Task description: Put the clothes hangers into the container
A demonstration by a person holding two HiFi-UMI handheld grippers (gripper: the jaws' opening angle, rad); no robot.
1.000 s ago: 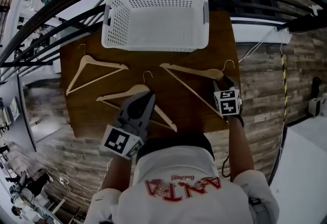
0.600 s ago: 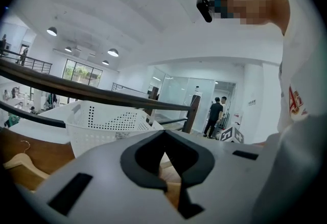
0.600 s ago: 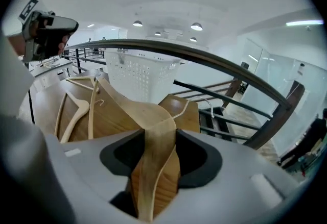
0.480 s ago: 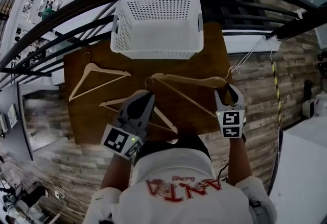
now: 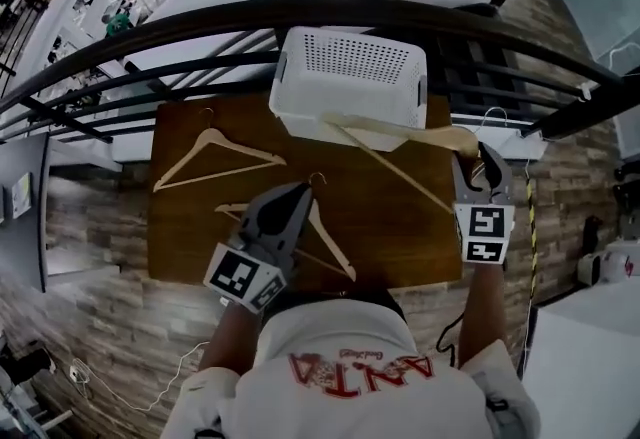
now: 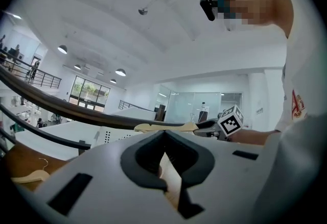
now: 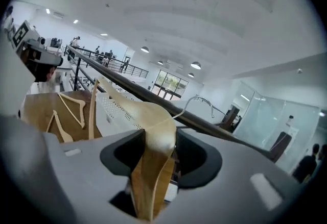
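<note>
My right gripper is shut on the neck of a pale wooden hanger, held in the air. The hanger's far arm reaches over the front rim of the white perforated basket. In the right gripper view the wood sits clamped between the jaws. My left gripper hovers over a second hanger at the table's middle, and in the left gripper view a strip of pale wood shows between its nearly closed jaws. A third hanger lies flat at the left.
The brown wooden table is small, with the basket at its far edge. A dark curved railing runs just behind it. Brick flooring surrounds the table. My own body is at the near edge.
The right gripper has lifted its hanger off the table and carried it up toward the basket. The left gripper has risen slightly above the middle hanger.
</note>
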